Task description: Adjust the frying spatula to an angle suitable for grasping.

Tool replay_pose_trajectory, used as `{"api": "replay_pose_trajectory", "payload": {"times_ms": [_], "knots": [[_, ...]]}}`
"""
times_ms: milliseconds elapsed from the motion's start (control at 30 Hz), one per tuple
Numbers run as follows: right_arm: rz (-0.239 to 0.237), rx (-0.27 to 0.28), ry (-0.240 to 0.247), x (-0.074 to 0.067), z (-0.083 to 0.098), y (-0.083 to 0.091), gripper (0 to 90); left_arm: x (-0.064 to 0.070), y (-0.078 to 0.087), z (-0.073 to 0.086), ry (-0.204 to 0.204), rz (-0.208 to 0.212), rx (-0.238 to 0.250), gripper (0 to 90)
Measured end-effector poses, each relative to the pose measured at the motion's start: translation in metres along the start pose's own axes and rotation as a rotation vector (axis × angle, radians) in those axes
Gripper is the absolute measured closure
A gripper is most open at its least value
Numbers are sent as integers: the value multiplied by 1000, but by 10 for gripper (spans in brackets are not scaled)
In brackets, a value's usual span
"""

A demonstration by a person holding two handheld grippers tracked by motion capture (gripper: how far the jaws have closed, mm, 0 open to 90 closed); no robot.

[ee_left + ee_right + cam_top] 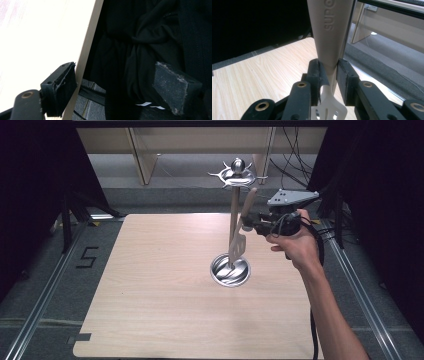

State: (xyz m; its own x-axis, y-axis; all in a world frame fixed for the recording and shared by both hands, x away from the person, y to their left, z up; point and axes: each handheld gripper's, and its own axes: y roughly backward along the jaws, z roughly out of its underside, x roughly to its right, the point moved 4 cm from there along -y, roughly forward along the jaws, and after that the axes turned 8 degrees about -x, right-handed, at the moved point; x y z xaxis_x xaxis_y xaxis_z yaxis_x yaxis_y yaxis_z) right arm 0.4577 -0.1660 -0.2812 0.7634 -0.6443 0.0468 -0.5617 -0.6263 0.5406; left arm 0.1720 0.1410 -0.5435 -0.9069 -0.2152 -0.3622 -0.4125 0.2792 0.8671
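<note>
Standing wide apart with nothing between them, the jaws of the left gripper [113, 92] are seen beside the table [37, 37] edge. Further right, the slotted spatula [239, 240] is clamped at its neck by the right gripper [248, 222], close to the post of the utensil stand [231, 270]. If the handle is lifted askew, a hook may be missed or the stand tipped.
</note>
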Motion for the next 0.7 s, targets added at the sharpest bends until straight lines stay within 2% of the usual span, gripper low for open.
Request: {"api": "replay_pose_trajectory", "payload": {"times_ms": [100,133,200,233,267,333,500,567,633,700], "knots": [[-10,11,-11,0,2,0,739,0,0,0,1,-3,1,177],[-5,17,6,2,2,0,738,0,0,0,-3,2,0,178],[-7,16,-18,1,3,1,737,0,0,0,-1,5,-3,178],[-1,27,-4,3,3,0,736,0,0,0,-2,4,-3,178],[2,39,-27,2,4,0,736,0,0,0,-2,4,-3,177],[-3,45,-34,2,6,0,735,0,0,0,-2,5,-3,178],[-27,39,-17,0,8,3,733,0,0,0,-1,5,-3,178],[-7,40,-3,0,8,4,732,0,0,0,0,5,-4,177],[-17,37,-22,-3,8,4,733,0,0,0,0,5,-3,178],[-4,45,-21,-4,8,4,732,0,0,0,0,5,-3,177]]}}
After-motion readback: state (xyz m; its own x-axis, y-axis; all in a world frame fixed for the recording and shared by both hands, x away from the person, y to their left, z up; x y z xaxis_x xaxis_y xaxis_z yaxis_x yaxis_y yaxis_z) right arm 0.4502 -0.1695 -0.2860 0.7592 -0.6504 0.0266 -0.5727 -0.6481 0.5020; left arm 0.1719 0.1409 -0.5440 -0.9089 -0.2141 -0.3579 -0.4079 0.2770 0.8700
